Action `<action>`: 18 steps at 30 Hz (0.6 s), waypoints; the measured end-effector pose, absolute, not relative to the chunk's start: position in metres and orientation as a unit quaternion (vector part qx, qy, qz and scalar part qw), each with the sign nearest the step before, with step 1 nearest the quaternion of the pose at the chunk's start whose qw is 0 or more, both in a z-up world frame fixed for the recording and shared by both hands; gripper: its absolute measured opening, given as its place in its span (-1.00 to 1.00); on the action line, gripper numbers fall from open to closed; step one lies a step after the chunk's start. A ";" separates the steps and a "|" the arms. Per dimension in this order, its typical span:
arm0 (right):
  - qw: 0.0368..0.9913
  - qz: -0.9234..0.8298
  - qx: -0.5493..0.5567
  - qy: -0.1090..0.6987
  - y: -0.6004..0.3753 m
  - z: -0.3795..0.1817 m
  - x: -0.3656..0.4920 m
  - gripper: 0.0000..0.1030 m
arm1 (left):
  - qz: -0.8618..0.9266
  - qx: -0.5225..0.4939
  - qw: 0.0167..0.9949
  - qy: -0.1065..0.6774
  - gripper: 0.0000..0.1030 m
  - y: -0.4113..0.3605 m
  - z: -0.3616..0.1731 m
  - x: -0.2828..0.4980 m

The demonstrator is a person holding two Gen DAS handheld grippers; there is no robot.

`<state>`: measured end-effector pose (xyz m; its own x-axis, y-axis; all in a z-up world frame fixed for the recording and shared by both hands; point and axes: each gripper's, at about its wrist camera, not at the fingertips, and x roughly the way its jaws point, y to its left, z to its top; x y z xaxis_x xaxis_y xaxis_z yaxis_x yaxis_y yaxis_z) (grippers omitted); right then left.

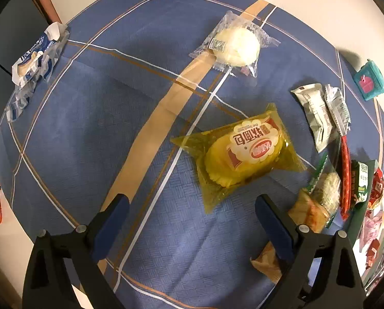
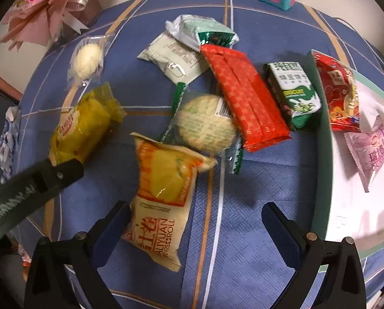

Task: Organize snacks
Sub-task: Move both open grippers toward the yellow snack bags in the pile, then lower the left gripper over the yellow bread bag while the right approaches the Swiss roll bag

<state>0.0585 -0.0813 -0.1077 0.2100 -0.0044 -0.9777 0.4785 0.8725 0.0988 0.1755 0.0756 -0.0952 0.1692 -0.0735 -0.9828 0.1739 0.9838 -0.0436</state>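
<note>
Snack packets lie on a blue plaid tablecloth (image 1: 89, 141). A yellow bread packet (image 1: 243, 154) sits just ahead of my open left gripper (image 1: 192, 219), untouched; it shows again as the yellow packet (image 2: 83, 126) under a black left-gripper finger (image 2: 63, 172). My right gripper (image 2: 197, 226) is open. An orange-and-white Swiss roll packet (image 2: 163, 193) lies against its left finger (image 2: 112, 226), not clamped. A round cake in a green-edged wrapper (image 2: 204, 123), a red packet (image 2: 246, 95) and a green biscuit box (image 2: 292, 92) lie beyond it.
A green-walled tray (image 2: 320, 154) at the right holds a red bag (image 2: 338, 95) and a pink packet (image 2: 372, 149). Farther back lie a white pastry (image 1: 235, 45), grey-white packets (image 1: 318, 113), a teal box (image 1: 369, 82) and a pink bouquet (image 2: 45, 0). A blue-white wrapper (image 1: 35, 61) lies at the left edge.
</note>
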 end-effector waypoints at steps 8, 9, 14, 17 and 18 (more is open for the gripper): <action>0.746 -0.170 0.194 0.614 -0.087 -0.116 0.054 1.00 | -0.088 0.034 0.770 0.631 0.91 0.079 -0.089 0.183; 0.746 -0.171 0.197 0.613 -0.089 -0.116 0.053 1.00 | -0.089 0.033 0.770 0.631 0.91 0.083 -0.090 0.184; 0.744 -0.177 0.191 0.615 -0.099 -0.115 0.045 1.00 | -0.089 0.021 0.779 0.620 0.91 0.086 -0.084 0.196; 0.741 -0.182 0.197 0.616 -0.105 -0.114 0.036 1.00 | -0.083 0.014 0.789 0.609 0.91 0.088 -0.079 0.204; 0.740 -0.183 0.199 0.616 -0.110 -0.113 0.034 1.00 | -0.078 0.008 0.793 0.604 0.91 0.091 -0.078 0.208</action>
